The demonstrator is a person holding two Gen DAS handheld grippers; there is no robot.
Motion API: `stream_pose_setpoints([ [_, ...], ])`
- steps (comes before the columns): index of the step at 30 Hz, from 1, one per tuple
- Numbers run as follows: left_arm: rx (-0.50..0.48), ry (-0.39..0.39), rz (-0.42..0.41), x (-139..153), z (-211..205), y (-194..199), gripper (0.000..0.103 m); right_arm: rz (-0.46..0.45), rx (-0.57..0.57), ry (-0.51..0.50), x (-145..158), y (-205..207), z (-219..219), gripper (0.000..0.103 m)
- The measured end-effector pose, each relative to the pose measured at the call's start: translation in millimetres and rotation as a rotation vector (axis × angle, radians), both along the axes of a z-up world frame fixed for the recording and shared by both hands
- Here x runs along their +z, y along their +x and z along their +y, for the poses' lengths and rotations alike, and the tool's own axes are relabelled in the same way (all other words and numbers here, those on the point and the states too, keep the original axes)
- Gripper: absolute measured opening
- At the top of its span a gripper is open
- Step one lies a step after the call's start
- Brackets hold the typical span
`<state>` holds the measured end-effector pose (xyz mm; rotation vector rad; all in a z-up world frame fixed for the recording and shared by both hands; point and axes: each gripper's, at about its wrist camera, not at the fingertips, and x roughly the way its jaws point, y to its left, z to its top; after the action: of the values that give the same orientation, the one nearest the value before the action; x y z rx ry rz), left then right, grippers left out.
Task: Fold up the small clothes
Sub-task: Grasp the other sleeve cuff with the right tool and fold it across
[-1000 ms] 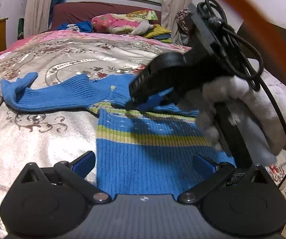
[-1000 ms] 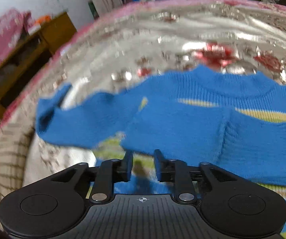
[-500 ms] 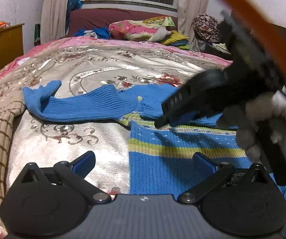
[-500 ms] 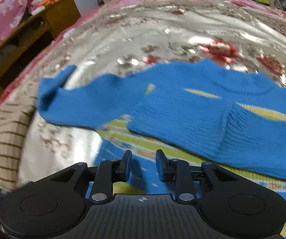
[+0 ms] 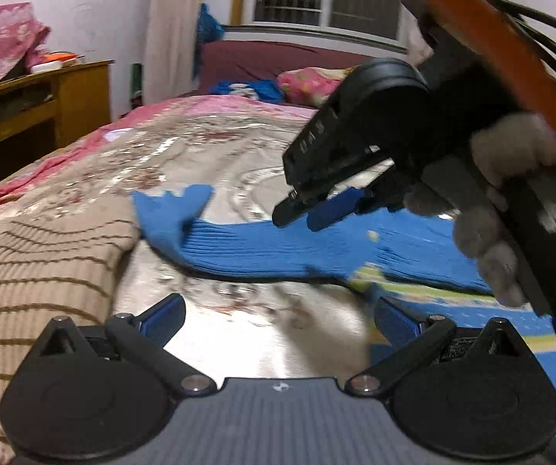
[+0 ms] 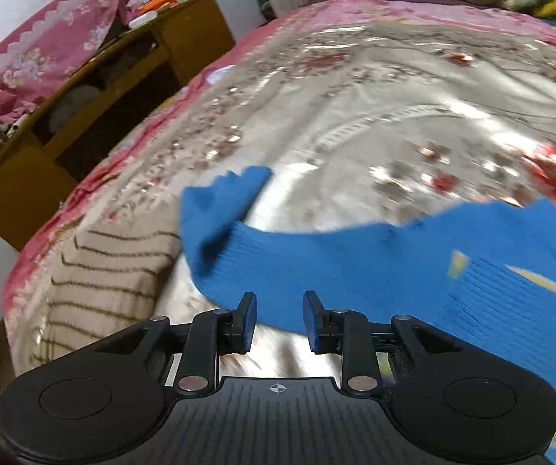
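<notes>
Sweater (image 5: 262, 248) lay flat on the bed (image 5: 208, 147), its blue sleeve stretched leftward until the cuff touched a striped tan garment (image 5: 38, 271) at the bed's left edge. Nearer, the left hand-held gripper (image 5: 278, 319) hung above the bedspread with fingers spread wide, holding nothing. Further right, the right hand-held gripper (image 6: 278, 319) hovered over the sleeve, fingers slightly parted and empty, gripped by a grey-gloved hand (image 5: 510, 209).
</notes>
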<state>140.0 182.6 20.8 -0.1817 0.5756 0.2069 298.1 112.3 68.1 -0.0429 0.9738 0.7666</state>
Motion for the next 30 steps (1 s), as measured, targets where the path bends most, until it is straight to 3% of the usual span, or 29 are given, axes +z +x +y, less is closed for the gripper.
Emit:
stream_pose_setpoints([
  [5, 0.063, -0.042, -0.010, -4.4, 24.3, 0.7, 0.103, 0.029, 0.005, 0.026, -3.0, 21.7, 44.4, 0.027],
  [10, 0.108, -0.057, -0.020, -7.7, 40.3, -2.3, 0.103, 0.078, -0.022, 0.073, -16.3, 44.2, 75.0, 0.034],
  [16, 0.126, -0.061, -0.020, -11.3, 49.3, -3.0, 0.103, 0.106, -0.062, 0.064, -38.1, 65.0, 96.2, 0.036],
  [21, 0.127, -0.086, -0.015, -14.3, 55.8, -2.4, 0.103, 0.151, -0.111, 0.115, -53.3, 81.5, 106.1, 0.039],
  [25, 0.133, -0.104, -0.013, -14.5, 57.5, -2.8, 0.103, 0.118, -0.120, 0.097, -61.9, 84.9, 117.7, 0.039],
  [26, 0.132, -0.111, -0.013, -14.8, 58.1, -3.0, 0.103, 0.113, -0.122, 0.101, -63.0, 85.3, 119.0, 0.037],
  [29, 0.132, -0.116, -0.010, -15.8, 58.1, -2.5, 0.103, 0.090, -0.128, 0.107, -60.3, 83.5, 116.4, 0.008],
  [30, 0.132, -0.112, -0.011, -15.9, 57.4, -2.4, 0.103, 0.084, -0.128, 0.119, -57.1, 81.6, 113.5, 0.008],
])
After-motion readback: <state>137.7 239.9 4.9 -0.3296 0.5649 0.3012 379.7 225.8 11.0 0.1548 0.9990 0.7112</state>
